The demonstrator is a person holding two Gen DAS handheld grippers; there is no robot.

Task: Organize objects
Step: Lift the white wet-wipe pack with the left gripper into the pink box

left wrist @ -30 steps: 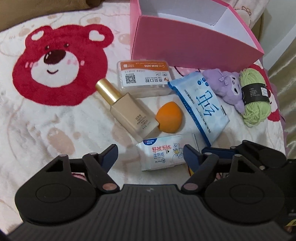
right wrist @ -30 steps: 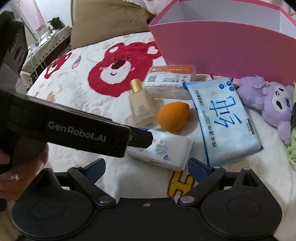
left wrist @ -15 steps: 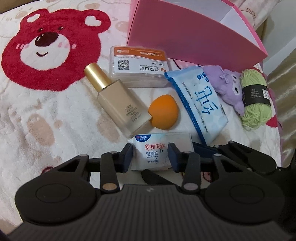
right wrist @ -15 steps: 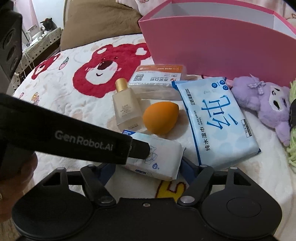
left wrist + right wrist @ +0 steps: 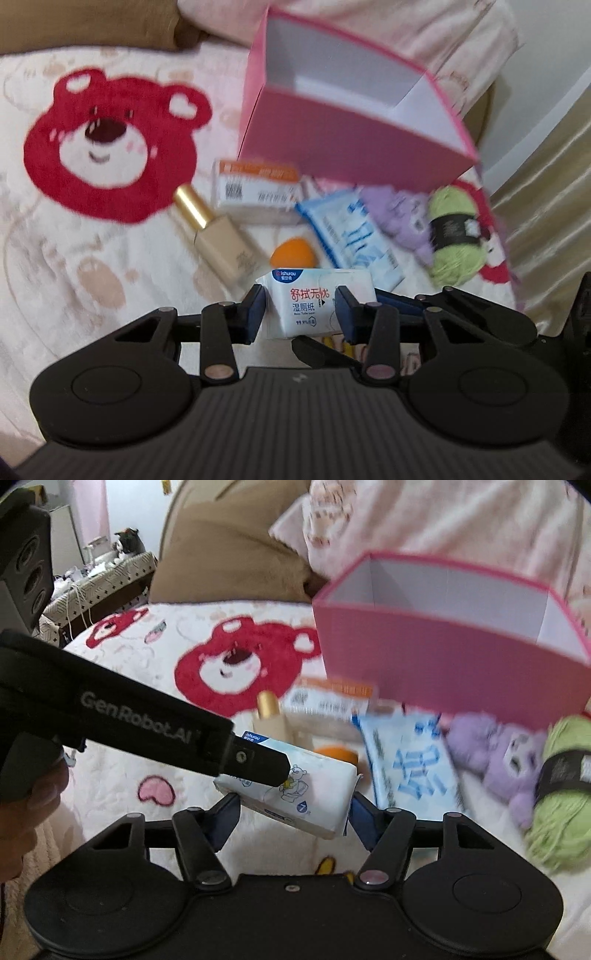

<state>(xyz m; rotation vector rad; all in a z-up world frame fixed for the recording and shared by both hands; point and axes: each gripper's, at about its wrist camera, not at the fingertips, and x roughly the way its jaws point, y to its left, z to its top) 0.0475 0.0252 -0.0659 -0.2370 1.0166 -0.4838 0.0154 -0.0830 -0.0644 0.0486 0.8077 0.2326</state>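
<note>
The left claw (image 5: 300, 309) is closed on a small wet-wipe pack (image 5: 306, 301), its two blue pads pressing the pack's short sides, and the pack appears lifted clear of the bed blanket (image 5: 74, 266). In the right wrist view the same pack (image 5: 295, 794) hangs between the fingers of the right claw (image 5: 293, 816), which stands open wider than the pack; whether its pads touch the pack's ends I cannot tell. Just beyond the pack lie an orange sponge (image 5: 291, 253) and a foundation bottle (image 5: 221, 240) with a gold cap, side by side. To the right of these lie a large blue wipes packet (image 5: 351, 232), a purple plush toy (image 5: 402, 218) and a green yarn ball (image 5: 456, 236) near the bed's right edge. Behind the bottle a clear cotton-swab box (image 5: 255, 188) sits close against the front wall of the open pink box (image 5: 354, 144). Left of the items the blanket, with its red bear print (image 5: 110, 147), lies open. A brown pillow (image 5: 229, 557) is farthest back.
</note>
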